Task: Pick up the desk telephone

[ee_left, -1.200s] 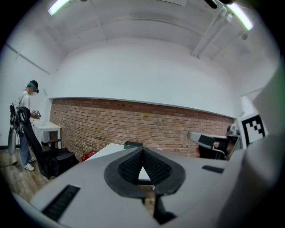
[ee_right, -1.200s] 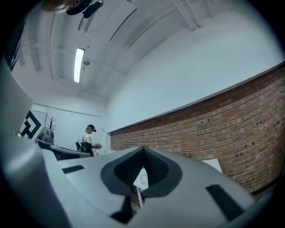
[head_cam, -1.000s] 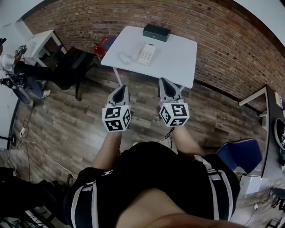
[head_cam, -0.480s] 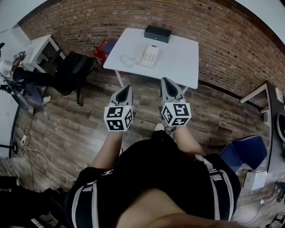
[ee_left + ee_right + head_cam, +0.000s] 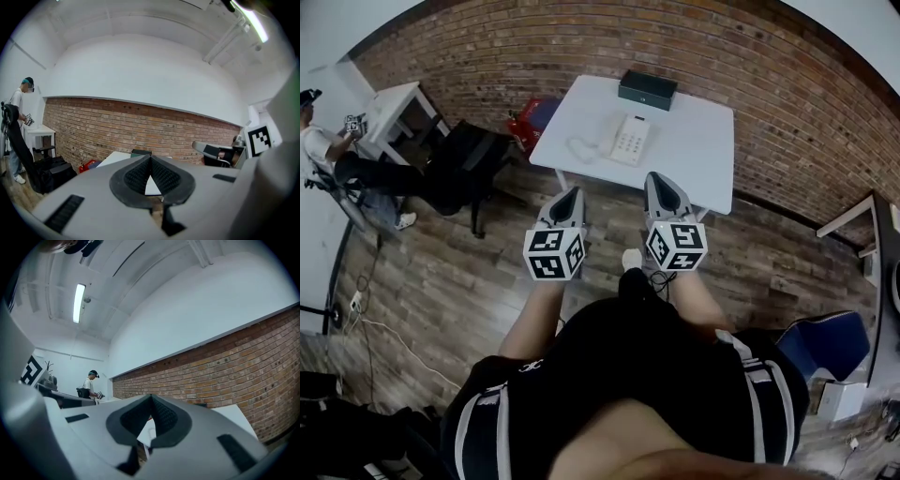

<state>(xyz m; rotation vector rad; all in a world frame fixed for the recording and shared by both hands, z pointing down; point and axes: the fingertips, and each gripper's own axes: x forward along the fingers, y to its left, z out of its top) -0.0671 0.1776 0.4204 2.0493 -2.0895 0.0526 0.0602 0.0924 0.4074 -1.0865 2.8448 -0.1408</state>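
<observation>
We are holding left gripper [image 5: 570,193] and right gripper [image 5: 656,178] closed, empty; desk telephone [image 5: 628,141] lying ahead, well apart, nearer right, long axis pointing away.

2 tables are being counted: 1 large white table [image 5: 694,155] and, to its left, 1 smaller white table [image 5: 397,97]. On the large white table, 1 desk telephone [image 5: 630,141] and 1 dark box [image 5: 647,90] are being seen. 2 chairs are being counted: 1 black chair [image 5: 465,157] left of the large white table and 1 blue chair [image 5: 821,341] well off to its right. 1 red object [image 5: 529,118] is being seen at its left edge. 2 grippers are being held before it, the left gripper [image 5: 573,192] and the right gripper [image 5: 655,178], with 1 marker cube [image 5: 553,253] being carried on the former and 1 marker cube [image 5: 677,247] on the latter. 2 people are being shown: the camera wearer [image 5: 623,394] and a second person [image 5: 337,161] far to the left.
</observation>
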